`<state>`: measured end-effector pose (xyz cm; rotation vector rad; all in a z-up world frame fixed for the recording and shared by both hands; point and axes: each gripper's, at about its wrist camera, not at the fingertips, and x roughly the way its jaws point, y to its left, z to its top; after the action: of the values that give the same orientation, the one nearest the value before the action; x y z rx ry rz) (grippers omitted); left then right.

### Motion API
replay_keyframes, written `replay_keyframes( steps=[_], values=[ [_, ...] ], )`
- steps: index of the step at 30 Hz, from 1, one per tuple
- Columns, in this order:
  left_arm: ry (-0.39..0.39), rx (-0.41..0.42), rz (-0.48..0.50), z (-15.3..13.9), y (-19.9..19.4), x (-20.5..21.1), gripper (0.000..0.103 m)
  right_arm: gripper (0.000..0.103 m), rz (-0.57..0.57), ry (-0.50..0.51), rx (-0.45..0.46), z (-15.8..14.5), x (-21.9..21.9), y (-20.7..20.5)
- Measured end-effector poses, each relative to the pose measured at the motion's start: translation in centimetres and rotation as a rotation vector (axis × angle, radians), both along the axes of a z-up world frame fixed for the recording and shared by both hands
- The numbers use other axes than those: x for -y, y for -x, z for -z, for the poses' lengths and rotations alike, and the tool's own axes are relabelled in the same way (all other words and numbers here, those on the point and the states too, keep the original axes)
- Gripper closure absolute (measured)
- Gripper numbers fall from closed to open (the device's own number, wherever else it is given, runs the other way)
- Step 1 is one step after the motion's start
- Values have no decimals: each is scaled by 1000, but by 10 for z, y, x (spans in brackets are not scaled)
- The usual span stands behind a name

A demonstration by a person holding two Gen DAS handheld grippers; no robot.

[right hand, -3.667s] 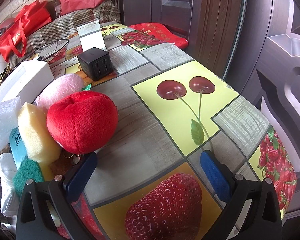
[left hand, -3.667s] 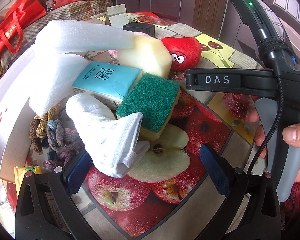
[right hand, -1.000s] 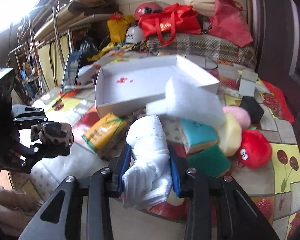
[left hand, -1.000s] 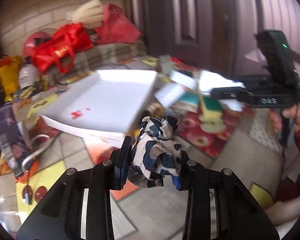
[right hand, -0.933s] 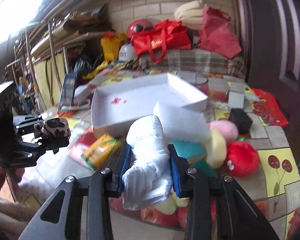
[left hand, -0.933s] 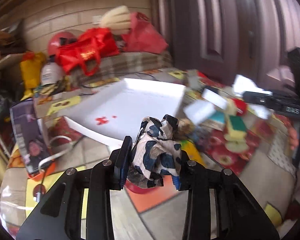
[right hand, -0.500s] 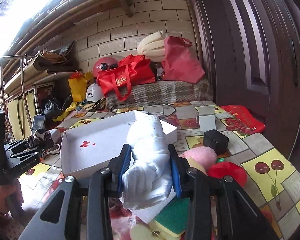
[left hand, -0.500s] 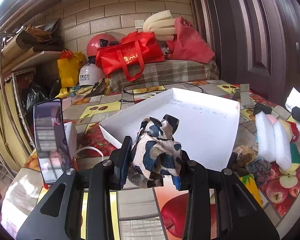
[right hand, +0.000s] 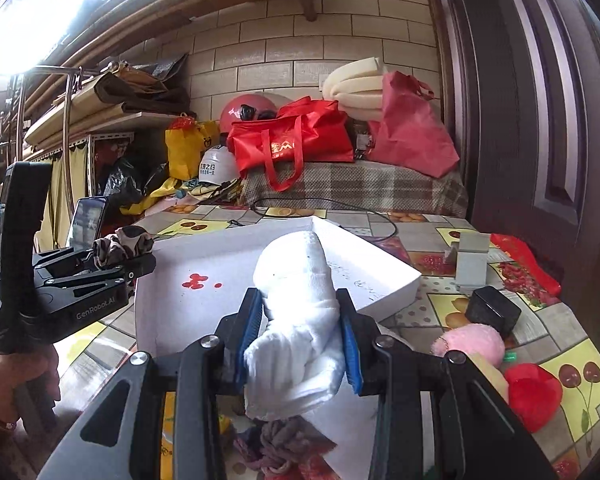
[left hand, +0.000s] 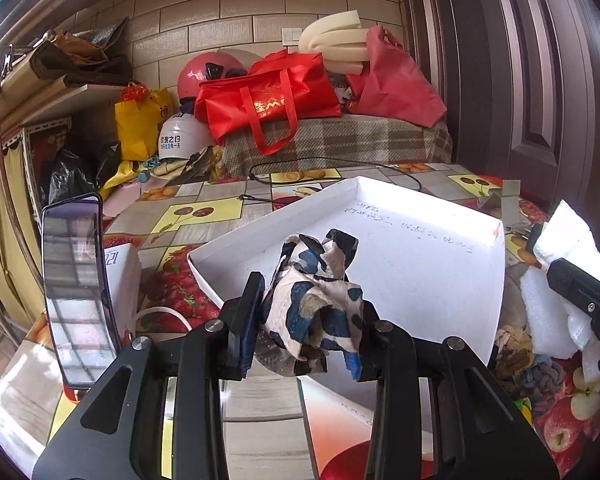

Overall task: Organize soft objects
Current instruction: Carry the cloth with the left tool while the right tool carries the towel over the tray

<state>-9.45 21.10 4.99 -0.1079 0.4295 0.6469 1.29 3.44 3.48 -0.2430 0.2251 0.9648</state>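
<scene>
My left gripper (left hand: 305, 324) is shut on a blue, black and cream patterned scrunchie (left hand: 314, 304), held in the air just before the near corner of the white box (left hand: 428, 272). It also shows in the right wrist view (right hand: 124, 258), at the box's left side. My right gripper (right hand: 298, 334) is shut on a rolled white sock (right hand: 296, 320), held over the near edge of the white box (right hand: 204, 252). The sock also shows at the right edge of the left wrist view (left hand: 572, 240).
A phone (left hand: 76, 292) stands upright at the left. White foam (left hand: 540, 320), other scrunchies (left hand: 524, 360), a pink plush (right hand: 470, 342), a red plush (right hand: 534, 394), a black cube (right hand: 492, 312) and a small grey card stand (right hand: 472, 266) lie right of the box. Red bags (left hand: 268, 96) sit behind.
Both grippers have lifted their items from the pile and swung toward the white box. In the last half second they moved a little closer to it.
</scene>
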Motion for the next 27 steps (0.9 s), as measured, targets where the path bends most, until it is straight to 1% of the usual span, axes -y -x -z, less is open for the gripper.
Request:
replay_keyframes(
  steps=[3,7,15,20,27],
  values=[
    [12,-4,-9,0,-8,-6,69,66,-7,16,3,1,-19,-1],
    [30,-4,-17,1,-16,-14,69,66,-3,21,-16,2,-36,-7],
    [84,-5,-37,3,-29,-33,69,66,5,41,-37,2,-61,-19],
    [100,-2,-48,3,-35,-41,69,66,26,52,-58,3,-72,-29],
    [111,-41,-36,6,-50,-45,68,66,59,78,-96,5,-86,-45]
  ],
)
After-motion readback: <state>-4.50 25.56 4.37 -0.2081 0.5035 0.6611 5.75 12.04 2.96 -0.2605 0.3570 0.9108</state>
